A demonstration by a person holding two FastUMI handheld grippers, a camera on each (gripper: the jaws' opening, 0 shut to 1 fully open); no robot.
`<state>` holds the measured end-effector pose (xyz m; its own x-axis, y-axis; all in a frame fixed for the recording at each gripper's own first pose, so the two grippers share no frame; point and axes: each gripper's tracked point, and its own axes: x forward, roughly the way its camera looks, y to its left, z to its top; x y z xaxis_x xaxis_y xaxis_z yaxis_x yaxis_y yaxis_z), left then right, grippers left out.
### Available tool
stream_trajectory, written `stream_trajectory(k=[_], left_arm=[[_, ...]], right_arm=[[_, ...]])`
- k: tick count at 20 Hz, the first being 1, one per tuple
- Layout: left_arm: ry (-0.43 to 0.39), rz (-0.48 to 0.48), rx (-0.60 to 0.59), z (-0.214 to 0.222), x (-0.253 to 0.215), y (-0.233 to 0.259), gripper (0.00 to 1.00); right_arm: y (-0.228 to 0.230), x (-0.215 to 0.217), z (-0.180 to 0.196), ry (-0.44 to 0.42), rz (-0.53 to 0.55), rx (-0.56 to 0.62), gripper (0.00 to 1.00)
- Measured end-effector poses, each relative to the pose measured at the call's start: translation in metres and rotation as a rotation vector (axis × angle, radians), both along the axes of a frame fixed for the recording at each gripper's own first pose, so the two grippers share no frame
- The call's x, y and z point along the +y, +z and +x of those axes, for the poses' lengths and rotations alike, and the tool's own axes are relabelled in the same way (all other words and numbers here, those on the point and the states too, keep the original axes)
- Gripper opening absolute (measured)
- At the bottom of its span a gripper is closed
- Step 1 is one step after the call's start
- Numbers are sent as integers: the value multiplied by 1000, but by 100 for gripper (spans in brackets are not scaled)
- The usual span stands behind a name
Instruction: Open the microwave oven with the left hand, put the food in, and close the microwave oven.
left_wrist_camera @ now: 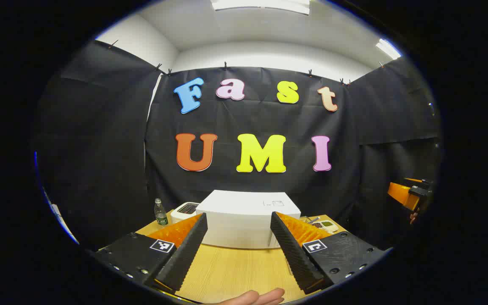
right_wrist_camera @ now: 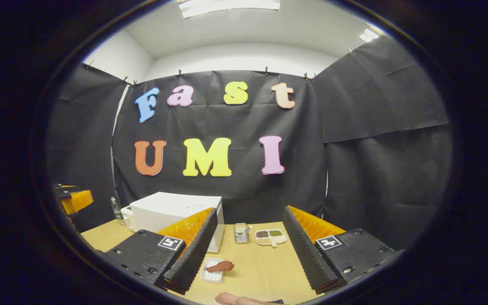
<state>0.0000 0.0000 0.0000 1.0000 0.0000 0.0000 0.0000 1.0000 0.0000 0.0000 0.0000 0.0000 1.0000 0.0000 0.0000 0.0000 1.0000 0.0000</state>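
Both hand-held grippers, left (left_wrist_camera: 237, 248) and right (right_wrist_camera: 248, 250), gaped wide and empty; one microwave (right_wrist_camera: 176, 212) stood shut, one food tray (right_wrist_camera: 213, 274) near its front.

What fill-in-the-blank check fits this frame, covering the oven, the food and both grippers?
1. The white microwave has its door ____.
2. The food lies on a small white ____ on the table.
3. The left gripper and the right gripper both have their jaws ____.
4. The bottle stands to the ____ of the microwave in the left gripper view.

Missing words: shut; tray; open; left
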Motion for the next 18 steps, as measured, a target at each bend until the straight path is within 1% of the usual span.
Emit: stream_trajectory(k=[1,2,4,6,11,14,18], left_arm=[[2,4,0,1,1,0,94],[3,6,1,1,1,-1,94],[-24,3,-3,1,-5,-2,94],[-40,-4,-5,2,-7,-2,94],[-50,-10,-31,4,-10,1,94],[-59,-44,-42,10,-17,0,94],[-54,-50,-33,32,-24,-9,94]], right_arm=[[1,0,-2,1,0,-5,99],[0,0,-3,1,0,-5,99],[-3,0,-1,6,0,1,99],[-4,-5,2,-10,6,4,99],[-3,-15,4,-35,-3,-17,99],[-1,-19,2,-46,-21,-38,99],[4,-22,0,-43,-37,-75,99]])
